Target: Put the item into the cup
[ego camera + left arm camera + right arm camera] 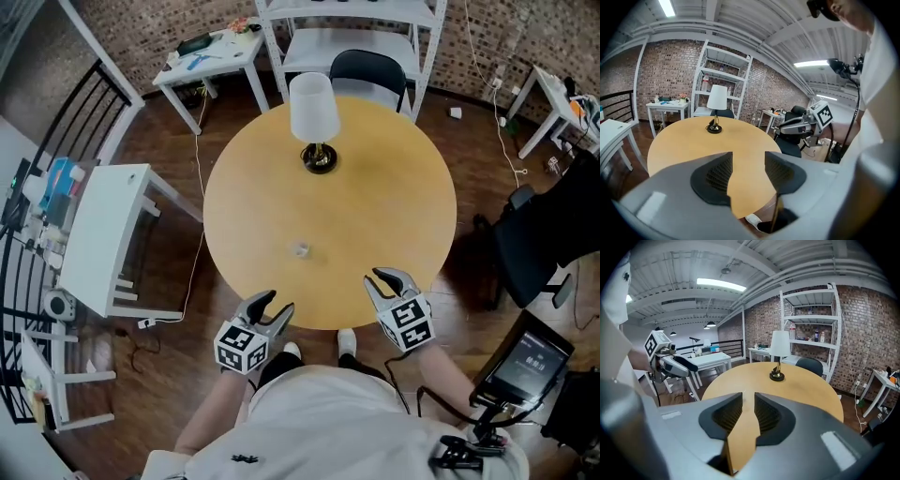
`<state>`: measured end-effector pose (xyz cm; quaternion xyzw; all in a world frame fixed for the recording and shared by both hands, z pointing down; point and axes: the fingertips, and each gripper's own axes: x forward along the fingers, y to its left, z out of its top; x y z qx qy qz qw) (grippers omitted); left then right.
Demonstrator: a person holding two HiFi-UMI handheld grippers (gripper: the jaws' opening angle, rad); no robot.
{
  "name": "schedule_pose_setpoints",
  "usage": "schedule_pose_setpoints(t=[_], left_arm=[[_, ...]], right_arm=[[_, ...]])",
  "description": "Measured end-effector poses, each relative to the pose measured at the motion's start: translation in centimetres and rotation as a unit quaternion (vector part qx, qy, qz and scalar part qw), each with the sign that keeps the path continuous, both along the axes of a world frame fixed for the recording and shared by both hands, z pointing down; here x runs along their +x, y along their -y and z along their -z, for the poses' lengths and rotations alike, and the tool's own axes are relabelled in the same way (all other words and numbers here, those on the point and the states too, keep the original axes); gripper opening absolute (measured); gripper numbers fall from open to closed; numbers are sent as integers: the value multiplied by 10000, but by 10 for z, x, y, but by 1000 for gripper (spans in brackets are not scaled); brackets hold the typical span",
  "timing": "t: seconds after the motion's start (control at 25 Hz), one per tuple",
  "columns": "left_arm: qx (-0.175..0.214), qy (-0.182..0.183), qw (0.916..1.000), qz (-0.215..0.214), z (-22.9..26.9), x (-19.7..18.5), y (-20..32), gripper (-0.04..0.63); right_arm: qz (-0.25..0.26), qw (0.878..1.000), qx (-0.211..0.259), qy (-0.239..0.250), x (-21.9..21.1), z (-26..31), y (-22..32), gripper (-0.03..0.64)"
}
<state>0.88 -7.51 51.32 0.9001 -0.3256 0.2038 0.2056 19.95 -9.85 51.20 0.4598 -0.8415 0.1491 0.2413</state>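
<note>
No word or number can be read. The cube on the left gripper and its twin on the right gripper bear only black-and-white square patterns. The marks on the small screen are too small to read.

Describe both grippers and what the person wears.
The left gripper and right gripper have grey, curved plastic bodies, with jaws lined by black ribbed pads. Each carries a white cube with black square markers. The person wears a white top.
</note>
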Motion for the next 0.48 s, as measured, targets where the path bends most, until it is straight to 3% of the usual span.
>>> schedule_pose_setpoints(t=[0.28,0.48], left_arm=[[228,-83,9983,-537,6,-2,-42,186],[308,-377,9960,-746,17,-72,-95,186]], right_arm=[[-686,9972,282,99,5,27,-57,81],[-883,9952,405,-153,-63,46,-130,88]])
